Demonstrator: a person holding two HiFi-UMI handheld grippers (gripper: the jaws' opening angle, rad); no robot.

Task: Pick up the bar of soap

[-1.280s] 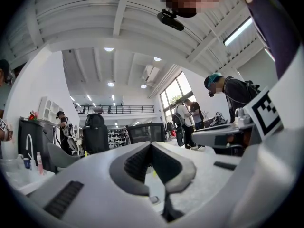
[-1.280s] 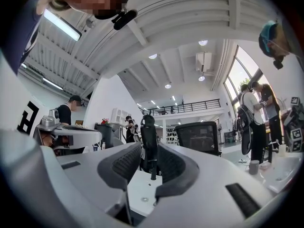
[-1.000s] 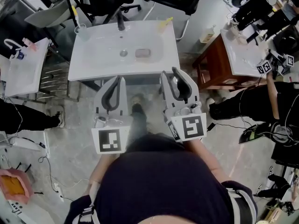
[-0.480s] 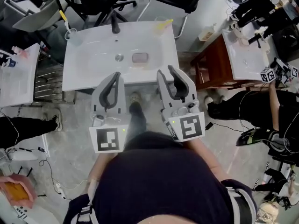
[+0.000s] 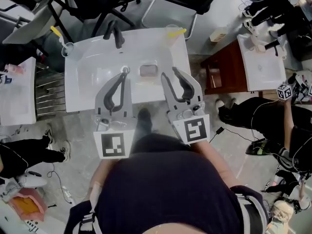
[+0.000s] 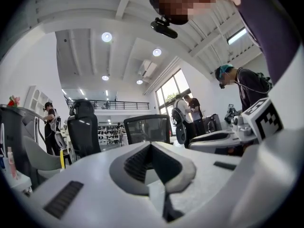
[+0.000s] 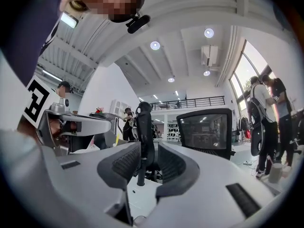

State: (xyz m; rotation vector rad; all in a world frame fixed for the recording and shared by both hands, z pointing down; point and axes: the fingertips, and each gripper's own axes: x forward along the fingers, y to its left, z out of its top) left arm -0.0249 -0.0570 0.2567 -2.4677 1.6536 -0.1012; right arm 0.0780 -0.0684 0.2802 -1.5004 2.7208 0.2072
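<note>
The bar of soap [image 5: 147, 70] lies in the bowl of the white sink [image 5: 80, 94], just on the 3 o'clock side of the drain hole [image 5: 125, 69]. It is a pale pink block. In the head view its long side runs from 9 o'clock to 3 o'clock. Nothing touches it.

The right tool [image 5: 171, 75] is just beside the soap. From its tips, the soap is at about 9 o'clock. Its two jaws stand partly open with a clear gap between them. Nothing is in the gap.

The left tool [image 5: 122, 77] is over the drain hole. From its tips, the soap is at about 3 o'clock. Its jaws are closed tip to tip and it holds nothing.

So the soap sits between the two tools. I think the right tool is a little nearer, and it is the open one. It would need to swing toward 9 o'clock and dip down into the bowl. The soap's long side lies across that gap, so the tool may have to turn or open wider to fit.

The dark tap [image 5: 117, 35] stands at the sink's 12 o'clock edge.
</note>
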